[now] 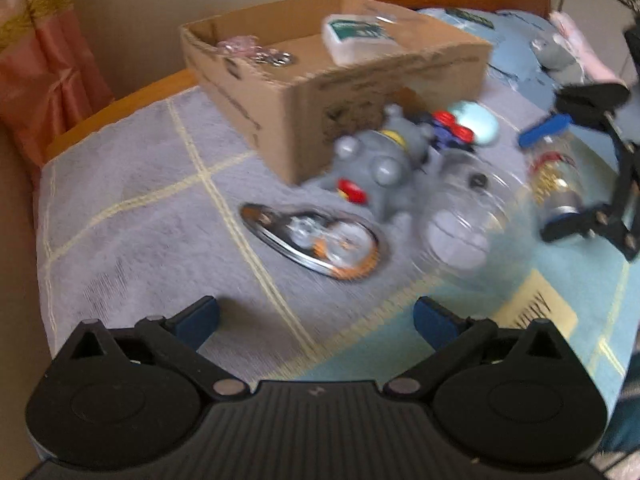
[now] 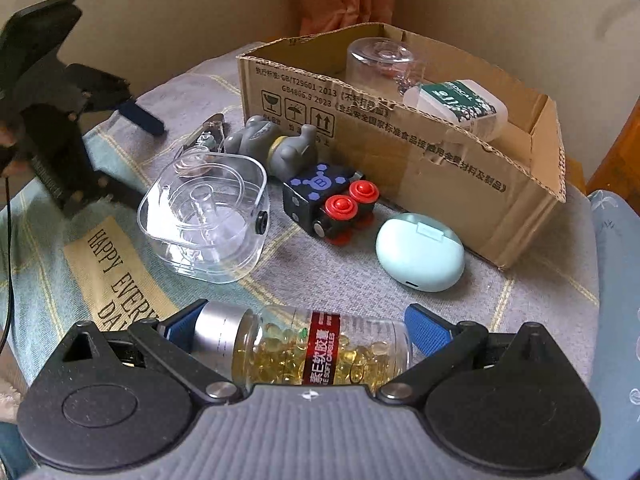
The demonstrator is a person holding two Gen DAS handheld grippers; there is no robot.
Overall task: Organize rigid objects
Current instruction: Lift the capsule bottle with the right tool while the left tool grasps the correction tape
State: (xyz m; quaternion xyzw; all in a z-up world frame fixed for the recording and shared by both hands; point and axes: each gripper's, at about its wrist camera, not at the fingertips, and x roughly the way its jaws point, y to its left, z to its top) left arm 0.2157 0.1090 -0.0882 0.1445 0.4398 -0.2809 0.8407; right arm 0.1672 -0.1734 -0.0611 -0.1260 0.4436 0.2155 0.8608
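Clear plastic: the capsule bottle [image 2: 316, 350] lies on its side on the cloth [image 2: 440, 292], full of yellow softgels, with a red label band round its middle.
Long axis: it runs crosswise between my right fingers, silver cap [image 2: 218, 330] toward the left blue pad [image 2: 182, 326], base toward the right pad [image 2: 426, 330].
My right gripper [image 2: 304, 328]: jaws spread wide around the bottle, one pad at each end; the left one looks to be against the cap, the right one just beside the base. Not clamped.
My left gripper [image 1: 316, 320]: jaws wide apart, nothing between them, hanging over the cloth just short of a shiny oval tin [image 1: 312, 240]. This view is blurred.
Box [image 2: 420, 140]: brown cardboard, open top, at the back of the table. Inside are an upturned clear cup [image 2: 380, 60] and a white case with a green label [image 2: 456, 106] leaning at the near wall; the left view also shows something small and pinkish at the far end, too blurred to name.
Clear tub [image 2: 208, 216]: stands on the cloth beyond the bottle, holding only its own clear moulded insert.
Loose in front of the box: grey toy [image 2: 276, 144], black block with red buttons [image 2: 324, 200], mint case [image 2: 420, 252].
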